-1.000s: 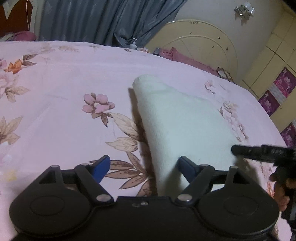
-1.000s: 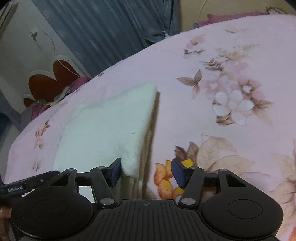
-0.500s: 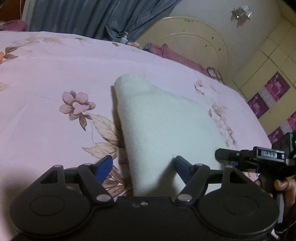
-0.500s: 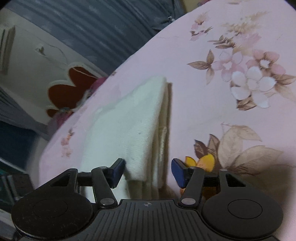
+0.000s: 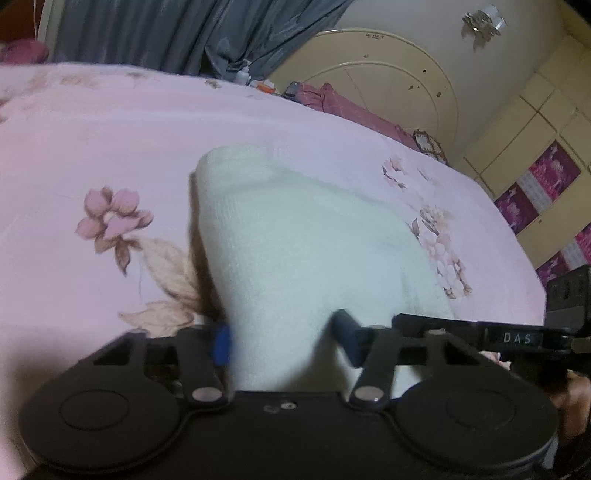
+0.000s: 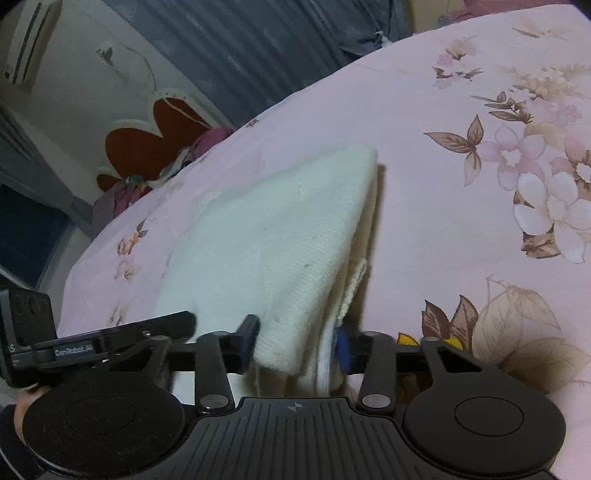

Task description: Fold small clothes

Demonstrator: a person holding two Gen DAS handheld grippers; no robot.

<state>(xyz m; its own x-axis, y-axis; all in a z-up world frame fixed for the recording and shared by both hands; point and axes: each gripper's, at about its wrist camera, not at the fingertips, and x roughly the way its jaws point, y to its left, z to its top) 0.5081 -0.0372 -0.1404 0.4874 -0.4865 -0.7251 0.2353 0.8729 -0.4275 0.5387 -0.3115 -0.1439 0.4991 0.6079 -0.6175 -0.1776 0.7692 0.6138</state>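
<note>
A folded cream-white knit garment (image 5: 295,251) lies on the pink flowered bedsheet (image 5: 92,147). My left gripper (image 5: 284,343) has its blue pads on either side of the garment's near left corner and presses against the fabric. My right gripper (image 6: 295,339) has its pads closed on the garment's (image 6: 277,240) near right corner, where the stacked layers show at the edge. Each gripper's black body appears at the side of the other's view.
The bed (image 6: 480,110) spreads wide to both sides. A cream round headboard (image 5: 388,81) and maroon pillows (image 5: 351,107) lie beyond. Grey curtains (image 5: 184,33) hang behind. Cupboards with purple stickers (image 5: 535,192) stand at the right.
Both grippers moved in onto the garment's near corners and their jaws narrowed from wide open until the pads press the fabric. The near edge of the garment has bunched up between the pads.
</note>
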